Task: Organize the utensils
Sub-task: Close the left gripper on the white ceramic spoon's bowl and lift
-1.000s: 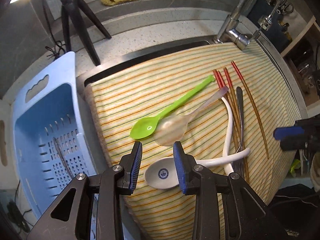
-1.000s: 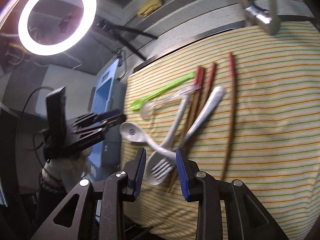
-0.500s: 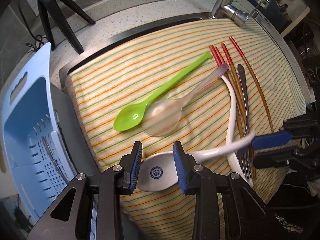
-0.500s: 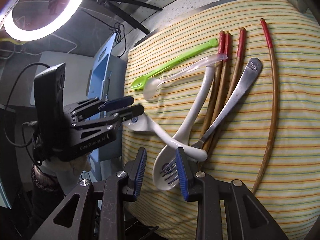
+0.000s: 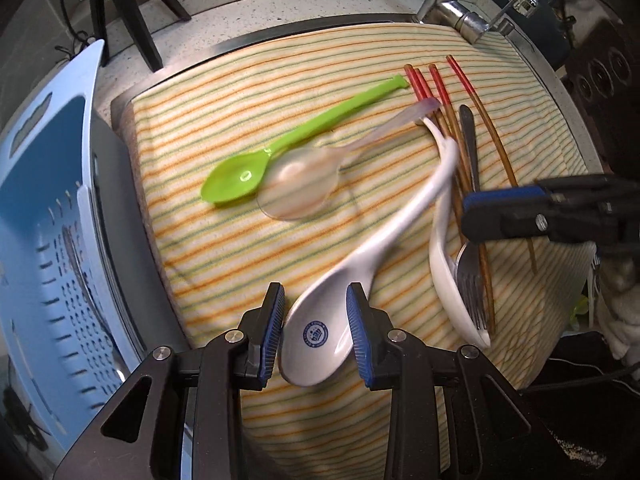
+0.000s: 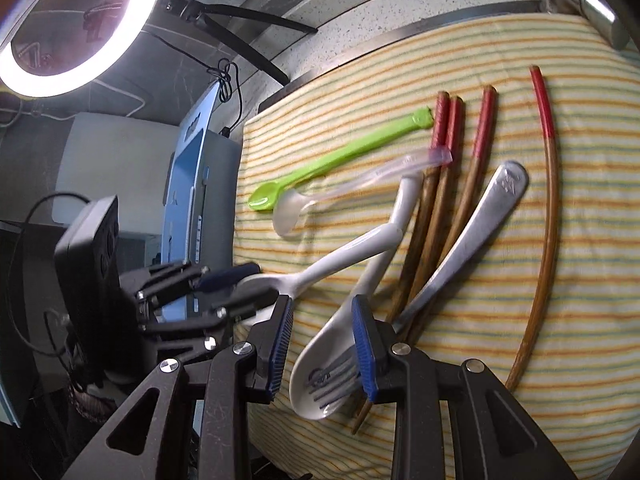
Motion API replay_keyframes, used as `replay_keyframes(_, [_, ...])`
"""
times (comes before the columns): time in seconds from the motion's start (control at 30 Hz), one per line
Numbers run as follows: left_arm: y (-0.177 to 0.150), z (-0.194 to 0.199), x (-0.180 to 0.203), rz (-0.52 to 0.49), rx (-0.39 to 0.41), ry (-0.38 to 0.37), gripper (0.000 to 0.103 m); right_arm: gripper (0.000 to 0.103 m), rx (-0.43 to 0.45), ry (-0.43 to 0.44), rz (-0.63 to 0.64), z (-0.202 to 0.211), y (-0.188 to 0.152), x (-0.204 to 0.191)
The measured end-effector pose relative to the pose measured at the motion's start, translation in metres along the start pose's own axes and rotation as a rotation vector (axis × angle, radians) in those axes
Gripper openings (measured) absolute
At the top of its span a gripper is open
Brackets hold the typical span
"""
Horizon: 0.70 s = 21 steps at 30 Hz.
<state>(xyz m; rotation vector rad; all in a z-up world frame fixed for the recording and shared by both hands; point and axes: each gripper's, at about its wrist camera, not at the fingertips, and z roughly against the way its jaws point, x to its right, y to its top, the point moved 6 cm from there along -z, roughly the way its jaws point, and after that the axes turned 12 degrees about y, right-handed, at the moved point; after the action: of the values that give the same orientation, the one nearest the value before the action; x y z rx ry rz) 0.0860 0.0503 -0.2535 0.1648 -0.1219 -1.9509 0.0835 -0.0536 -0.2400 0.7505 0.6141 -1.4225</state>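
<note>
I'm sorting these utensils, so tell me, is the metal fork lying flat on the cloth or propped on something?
Propped: the fork has its tines inside the white spoon bowl, its handle slanting across the chopsticks.

Ahead of your tools: speckled stone counter (image 5: 280, 4), chrome faucet (image 5: 452, 8) far right. Black tripod (image 5: 120, 8) far left. Ring light (image 6: 76, 24) glowing up left of your right tool
</note>
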Motion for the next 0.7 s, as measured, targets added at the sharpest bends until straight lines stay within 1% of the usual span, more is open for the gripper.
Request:
replay_keyframes(0.13, [-0.015, 0.006, 0.003, 0.045, 0.023, -0.037, 0.03, 0.027, -0.004, 0.007, 0.021, -0.004, 0.007, -0.009])
replay_keyframes(0.2, [-0.02, 0.011, 0.002, 0.057, 0.038, -0.024, 0.033, 0.027, -0.011, 0.008, 0.03, -0.009, 0.01, -0.014])
replay_keyframes(0.23, [-0.022, 0.013, 0.003, 0.055, 0.045, -0.015, 0.039, 0.027, -0.016, 0.009, 0.033, -0.011, 0.011, -0.015])
replay_keyframes(0.33, [-0.029, 0.02, 0.004, 0.034, 0.064, 0.031, 0.043, 0.027, -0.03, 0.009, 0.029, -0.018, 0.013, -0.018])
replay_keyframes(0.37, [-0.031, 0.022, 0.004, 0.024, 0.066, 0.046, 0.051, 0.028, -0.036, 0.008, 0.026, -0.021, 0.014, -0.019])
replay_keyframes(0.43, [-0.036, 0.027, 0.004, -0.002, 0.081, 0.084, 0.061, 0.028, -0.053, 0.003, 0.011, -0.03, 0.017, -0.019])
replay_keyframes(0.57, [-0.041, 0.029, 0.003, -0.04, 0.09, 0.148, 0.061, 0.029, -0.071, -0.007, -0.019, -0.04, 0.018, -0.016])
replay_keyframes(0.7, [-0.037, 0.025, 0.001, -0.049, 0.089, 0.164, 0.061, 0.031, -0.071, -0.029, -0.041, -0.047, 0.021, -0.012])
